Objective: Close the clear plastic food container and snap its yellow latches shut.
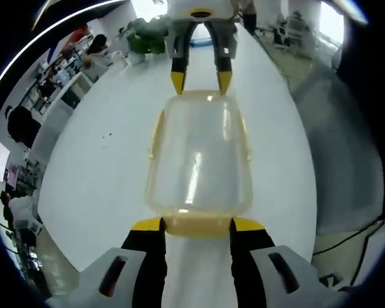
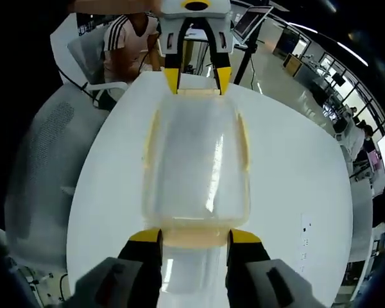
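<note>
Nearest in the left gripper view: the left gripper (image 1: 197,224), black jaws with yellow tips, set moderately wide on either side of the near end latch (image 1: 197,226) of the clear container (image 1: 200,154). Tips level with the latch's two ends, about touching; cannot tell whether truly pressing it. Container lying lengthwise straight ahead of the jaws, on the white table (image 1: 102,173), lid on, yellow side latches (image 1: 156,135) along both long edges. At its far end, the right gripper (image 1: 201,82) coming in from the top, yellow tips straddling the far short edge.

Nearest in the right gripper view: the right gripper (image 2: 194,236), jaws likewise parted to about the latch's width, tips flanking the yellow end latch (image 2: 194,238) on this side. Same container (image 2: 196,163) stretching away from the jaws across the table (image 2: 289,186), translucent lid catching glare. Opposite, the left gripper (image 2: 197,79) at the far short end, tips just at the rim.

Container thus bracketed end to end between both grippers, roughly mid-table. Beyond the table: a grey mesh chair (image 2: 42,160) close by, a seated person in a striped shirt (image 2: 129,45), and a potted plant (image 1: 146,37) at the table's end.
</note>
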Demonstrator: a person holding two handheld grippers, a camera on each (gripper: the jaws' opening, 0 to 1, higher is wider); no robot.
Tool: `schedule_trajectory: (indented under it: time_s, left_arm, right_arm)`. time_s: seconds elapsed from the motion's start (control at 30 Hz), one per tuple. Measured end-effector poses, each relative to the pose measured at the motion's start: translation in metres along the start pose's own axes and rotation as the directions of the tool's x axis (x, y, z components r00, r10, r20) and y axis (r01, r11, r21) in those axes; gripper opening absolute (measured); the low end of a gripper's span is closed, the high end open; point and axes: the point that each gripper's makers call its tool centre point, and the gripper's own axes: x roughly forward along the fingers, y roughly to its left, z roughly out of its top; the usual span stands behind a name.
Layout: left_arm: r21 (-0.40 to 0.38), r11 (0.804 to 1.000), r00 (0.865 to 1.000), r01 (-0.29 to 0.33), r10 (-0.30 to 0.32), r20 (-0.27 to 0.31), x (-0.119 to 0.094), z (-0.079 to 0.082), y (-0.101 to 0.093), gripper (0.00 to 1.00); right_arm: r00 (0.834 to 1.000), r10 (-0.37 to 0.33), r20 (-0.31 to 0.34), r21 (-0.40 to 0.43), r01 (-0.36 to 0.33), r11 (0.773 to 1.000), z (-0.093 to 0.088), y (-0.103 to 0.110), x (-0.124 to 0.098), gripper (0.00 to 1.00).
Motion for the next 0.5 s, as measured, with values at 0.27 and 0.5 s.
schedule_trajectory:
  time_s: [0.27, 0.5]
  left_arm:
    - [0.004, 1.0, 1.0, 0.0, 0.0, -0.003, 0.002, 0.009, -0.003, 0.35]
    - [-0.004, 1.0, 1.0, 0.006, -0.006, 0.005, 0.009, 0.017, -0.006, 0.35]
  right_arm:
    - [1.0, -0.002, 0.015, 0.004, 0.002, 1.0, -0.006, 0.004, -0.007, 0.36]
    - [1.0, 0.0, 0.015, 0.01, 0.0, 1.0, -0.015, 0.006, -0.011, 0.36]
